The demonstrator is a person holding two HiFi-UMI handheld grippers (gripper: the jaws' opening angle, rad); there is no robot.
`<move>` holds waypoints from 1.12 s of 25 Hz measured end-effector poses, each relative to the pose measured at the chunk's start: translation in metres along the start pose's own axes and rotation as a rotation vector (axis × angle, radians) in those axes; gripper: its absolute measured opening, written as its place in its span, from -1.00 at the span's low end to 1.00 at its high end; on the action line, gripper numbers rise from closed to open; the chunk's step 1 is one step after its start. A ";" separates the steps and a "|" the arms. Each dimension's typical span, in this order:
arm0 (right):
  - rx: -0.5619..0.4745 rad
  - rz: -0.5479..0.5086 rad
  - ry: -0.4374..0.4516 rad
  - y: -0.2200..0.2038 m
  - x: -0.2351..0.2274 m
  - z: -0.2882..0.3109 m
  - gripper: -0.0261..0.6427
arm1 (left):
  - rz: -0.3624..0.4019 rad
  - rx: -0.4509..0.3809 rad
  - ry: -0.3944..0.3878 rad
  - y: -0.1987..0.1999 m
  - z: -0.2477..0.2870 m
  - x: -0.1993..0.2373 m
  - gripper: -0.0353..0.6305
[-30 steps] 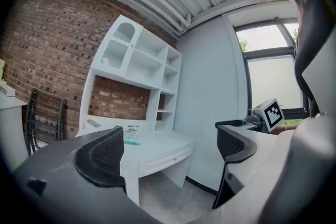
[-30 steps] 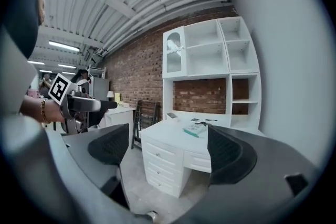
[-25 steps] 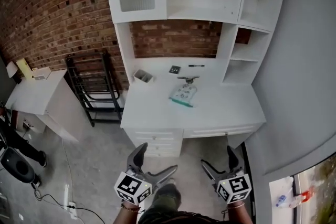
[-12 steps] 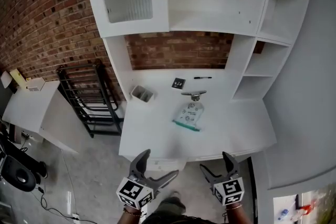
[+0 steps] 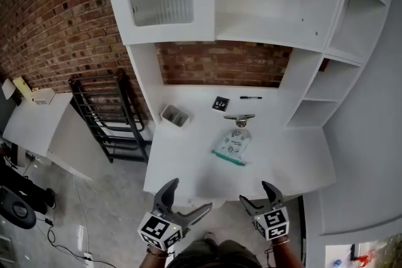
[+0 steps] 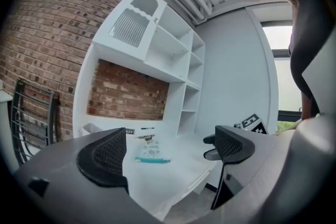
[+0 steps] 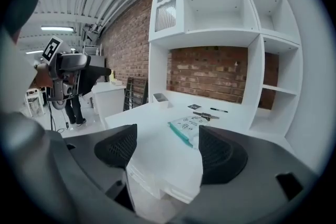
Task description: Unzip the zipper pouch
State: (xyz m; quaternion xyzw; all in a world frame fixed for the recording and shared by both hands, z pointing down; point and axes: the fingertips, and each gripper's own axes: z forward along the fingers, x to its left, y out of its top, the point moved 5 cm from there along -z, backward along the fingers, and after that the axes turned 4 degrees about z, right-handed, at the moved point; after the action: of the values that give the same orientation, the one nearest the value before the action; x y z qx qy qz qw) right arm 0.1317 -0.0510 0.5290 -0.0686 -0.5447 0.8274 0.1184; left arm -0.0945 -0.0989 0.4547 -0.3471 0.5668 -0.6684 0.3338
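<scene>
Both grippers have drawn closer to the white desk (image 5: 182, 160) since a second ago, and the pouch now lies nearer ahead.

The left gripper (image 5: 188, 194) has its jaws wide apart and empty. The right gripper (image 5: 254, 192) also has its jaws apart with nothing between them, though they have just been narrowing. Both sit short of the desk's front edge. The zipper pouch (image 5: 233, 147) lies flat on the desk at 12 o'clock from the right gripper, with its teal zipper edge (image 5: 229, 159) toward the person. From the pouch, a metal piece (image 5: 240, 118) sits at 12 o'clock, a black card (image 5: 220, 103) at 11 o'clock, a pen (image 5: 251, 98) at 1 o'clock and a small grey tray (image 5: 174, 114) at 10 o'clock.
</scene>
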 end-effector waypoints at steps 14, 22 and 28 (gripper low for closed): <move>0.095 -0.492 0.192 -0.002 -0.035 0.043 0.09 | -0.060 0.009 0.125 -0.006 0.009 -0.002 0.69; 0.163 -0.418 0.320 -0.011 -0.056 0.110 -0.06 | -0.055 -0.023 0.191 0.005 0.037 0.004 0.69; 0.264 -0.409 0.387 -0.031 -0.058 0.166 -0.07 | -0.092 -0.004 0.253 -0.008 0.034 0.017 0.68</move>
State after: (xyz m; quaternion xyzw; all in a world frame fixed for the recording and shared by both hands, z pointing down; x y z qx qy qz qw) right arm 0.1506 -0.2021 0.6226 -0.0979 -0.4026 0.8216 0.3915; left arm -0.0750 -0.1303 0.4676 -0.2863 0.5894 -0.7202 0.2278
